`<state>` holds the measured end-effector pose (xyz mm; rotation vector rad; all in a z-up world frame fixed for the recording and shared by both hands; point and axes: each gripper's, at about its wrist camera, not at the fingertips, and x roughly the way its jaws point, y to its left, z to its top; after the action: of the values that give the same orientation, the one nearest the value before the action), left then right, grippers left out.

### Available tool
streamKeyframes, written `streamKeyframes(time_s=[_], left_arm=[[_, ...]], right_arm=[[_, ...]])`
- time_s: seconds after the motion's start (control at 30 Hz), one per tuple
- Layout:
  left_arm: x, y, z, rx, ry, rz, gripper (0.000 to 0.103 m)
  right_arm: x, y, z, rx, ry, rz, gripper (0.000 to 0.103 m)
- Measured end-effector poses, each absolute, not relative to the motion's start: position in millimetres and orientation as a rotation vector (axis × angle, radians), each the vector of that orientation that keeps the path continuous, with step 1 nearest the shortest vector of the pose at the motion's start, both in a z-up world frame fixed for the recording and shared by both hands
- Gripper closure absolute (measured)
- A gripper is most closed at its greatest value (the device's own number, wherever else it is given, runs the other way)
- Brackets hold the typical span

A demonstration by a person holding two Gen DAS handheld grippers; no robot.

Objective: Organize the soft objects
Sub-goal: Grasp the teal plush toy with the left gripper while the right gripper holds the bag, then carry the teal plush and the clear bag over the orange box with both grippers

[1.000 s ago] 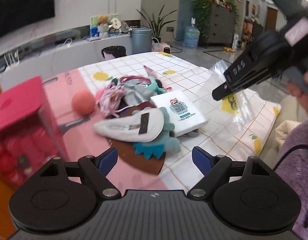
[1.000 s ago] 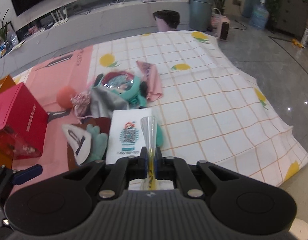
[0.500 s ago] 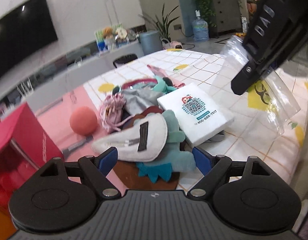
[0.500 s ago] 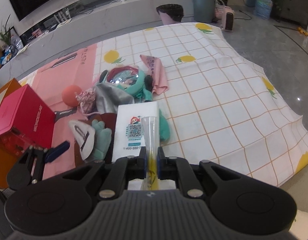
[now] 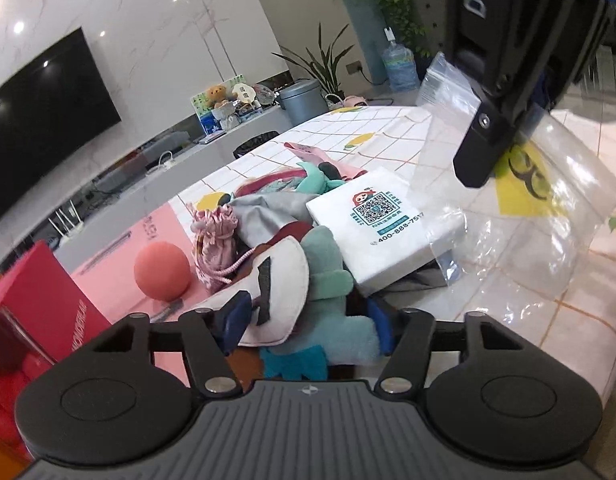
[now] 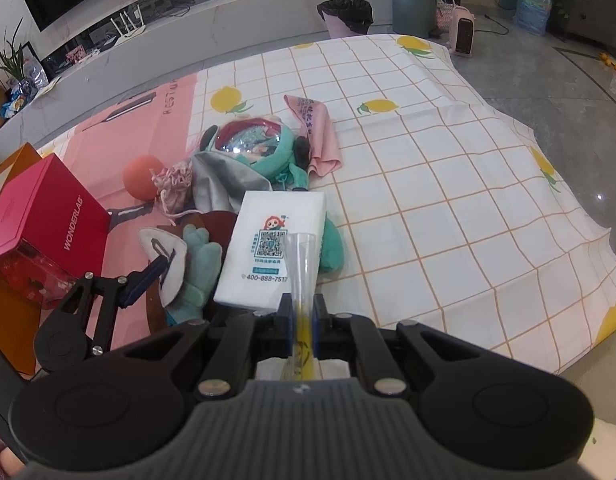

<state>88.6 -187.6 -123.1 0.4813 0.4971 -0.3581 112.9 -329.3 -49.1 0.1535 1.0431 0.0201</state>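
Note:
A pile of soft things lies on the table: a teal plush (image 5: 328,300) (image 6: 199,264), a white pad with a black strap (image 5: 279,280) (image 6: 163,252), a pink drawstring pouch (image 5: 215,236) (image 6: 173,188), a grey cloth (image 5: 267,208), a round teal toy (image 6: 247,146) and a white tissue pack (image 5: 384,224) (image 6: 271,252). My left gripper (image 5: 308,330) (image 6: 147,276) is open, its fingers either side of the white pad and teal plush. My right gripper (image 6: 301,320) (image 5: 484,156) is shut on a clear plastic bag (image 5: 528,216) (image 6: 301,264), held above the table's right side.
A red box (image 5: 35,312) (image 6: 43,212) stands at the left. An orange-pink ball (image 5: 161,272) (image 6: 141,176) sits beside the pouch. A pink cloth (image 6: 316,136) lies behind the pile. The checked lemon tablecloth (image 6: 448,200) covers the right half.
My left gripper has moved forward and down until its fingers straddle the white pad and teal plush, narrowing somewhat. My right gripper stays shut on the bag, nearer the left camera.

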Motion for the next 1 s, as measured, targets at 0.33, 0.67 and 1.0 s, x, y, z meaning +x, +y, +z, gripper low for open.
streamKeyframes(time_s=[0.33, 0.67, 1.0], left_arm=[[70.2, -165.6, -100.5, 0.394, 0.519, -0.358, 0.065], [71.1, -92.6, -57.1, -0.108, 0.628, -0.269, 0.069], [88.0, -68.9, -85.5, -0.121, 0.705, -0.118, 0.063]], right_arm=[[117.0, -327.8, -54.1, 0.144, 1.070, 0.024, 0.096], [117.9, -324.8, -55.9, 0.119, 1.080, 0.021, 0.095], [119.7, -322.3, -59.4, 0.105, 1.095, 0.021, 0.093]])
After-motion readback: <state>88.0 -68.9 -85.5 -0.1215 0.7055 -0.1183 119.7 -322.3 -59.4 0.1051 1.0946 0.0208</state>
